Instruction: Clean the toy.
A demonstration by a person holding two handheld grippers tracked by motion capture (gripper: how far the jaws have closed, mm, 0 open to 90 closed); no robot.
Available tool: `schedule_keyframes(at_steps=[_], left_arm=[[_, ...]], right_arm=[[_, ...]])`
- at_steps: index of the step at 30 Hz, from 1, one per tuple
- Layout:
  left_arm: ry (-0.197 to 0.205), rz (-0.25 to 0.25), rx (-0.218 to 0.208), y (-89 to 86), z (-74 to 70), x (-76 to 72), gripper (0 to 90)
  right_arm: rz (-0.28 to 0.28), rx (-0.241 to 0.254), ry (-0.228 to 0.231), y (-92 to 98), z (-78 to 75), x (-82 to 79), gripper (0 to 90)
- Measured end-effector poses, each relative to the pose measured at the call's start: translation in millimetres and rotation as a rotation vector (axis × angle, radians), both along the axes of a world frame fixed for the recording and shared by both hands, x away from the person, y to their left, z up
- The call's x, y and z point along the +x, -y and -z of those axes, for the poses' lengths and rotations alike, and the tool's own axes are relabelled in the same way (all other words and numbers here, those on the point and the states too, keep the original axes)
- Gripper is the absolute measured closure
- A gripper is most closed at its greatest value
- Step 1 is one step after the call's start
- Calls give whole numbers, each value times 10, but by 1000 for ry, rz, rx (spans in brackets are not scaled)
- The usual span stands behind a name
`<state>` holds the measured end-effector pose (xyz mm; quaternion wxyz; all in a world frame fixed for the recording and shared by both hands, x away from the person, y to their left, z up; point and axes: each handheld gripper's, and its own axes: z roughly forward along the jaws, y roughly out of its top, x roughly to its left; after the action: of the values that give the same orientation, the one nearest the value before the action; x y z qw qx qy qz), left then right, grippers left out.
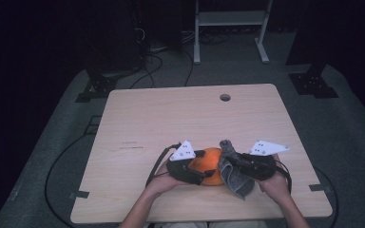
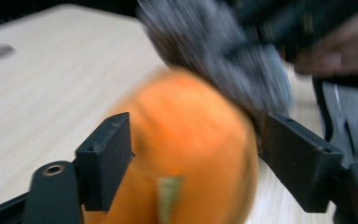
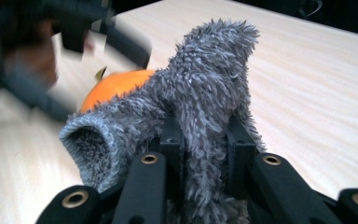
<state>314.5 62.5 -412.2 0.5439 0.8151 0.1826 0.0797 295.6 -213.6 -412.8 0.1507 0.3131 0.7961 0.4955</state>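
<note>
Left gripper view shows me my own two black jaws standing wide with the orange pumpkin between them; the picture is blurred, so I cannot tell whether the pads press on its skin or stand just off it on either side. A small greenish stem or mark sits low on the pumpkin's near face. Against the pumpkin's upper far side lies the grey cloth, and behind that I see the other hand with its gripper. In the right gripper view my jaws are pinched tight on that fuzzy grey cloth, which rises in a peak above them and folds over to one side in a rolled edge; the pumpkin shows just beyond, touching the cloth. From the high view, the left gripper and the right gripper meet near the front edge of the light wooden table, the pumpkin between them and the cloth draped on its right side. Cables trail from both grippers off the table edge. A round hole sits near the table's far edge, well apart from my hands.
</note>
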Motion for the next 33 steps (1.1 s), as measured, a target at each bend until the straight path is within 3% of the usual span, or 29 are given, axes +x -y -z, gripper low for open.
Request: schedule_keyframes(at_steps=[1, 3, 5, 7, 9, 12, 13, 15, 18, 20, 22, 24, 26, 27, 29, 33], left_arm=[[-4, -13, -27, -21, -14, 14, 239], [-7, -41, -33, -26, -3, 31, 268], [-26, -59, 11, 5, 65, 54, 304], [-81, -33, 16, 38, 155, 78, 304], [-102, 0, 19, 58, 210, 87, 301], [-100, 14, 27, 80, 217, 63, 304], [-93, 62, 61, 108, 218, 22, 305], [-79, 83, 92, 128, 208, -12, 307], [-81, 99, 119, 133, 188, -30, 308], [-81, 124, 138, 122, 170, -42, 307], [-72, 147, 149, 89, 120, -50, 293], [-37, 163, 111, 50, 53, -49, 266], [-8, 120, 74, 60, 30, -40, 229], [-3, 97, 75, 81, 39, -28, 230], [-21, 73, 133, 134, 112, -8, 236], [-83, 73, 126, 131, 208, 12, 258]], right_arm=[[-12, -3, -5, 18, 18, -29, 729], [-27, -13, -4, 41, 35, -64, 729], [-36, -24, 0, 65, 51, -91, 727], [-40, -23, -14, 107, 78, -92, 722], [-26, -39, -30, 166, 123, -86, 719], [24, -82, -61, 270, 171, -80, 719], [51, -131, -61, 301, 178, -77, 720], [63, -120, -63, 328, 149, -94, 722], [-24, -48, -9, 224, -41, -197, 721], [-86, -61, 7, 89, -109, -243, 720], [-118, -101, 3, -17, -61, -248, 720], [-146, -106, -17, -30, 3, -250, 722], [-167, -106, -18, -6, 16, -267, 722], [-181, -103, -21, 4, 22, -278, 722], [-187, -97, -17, 28, 41, -289, 720], [-145, -75, -37, 137, 78, -236, 719]])
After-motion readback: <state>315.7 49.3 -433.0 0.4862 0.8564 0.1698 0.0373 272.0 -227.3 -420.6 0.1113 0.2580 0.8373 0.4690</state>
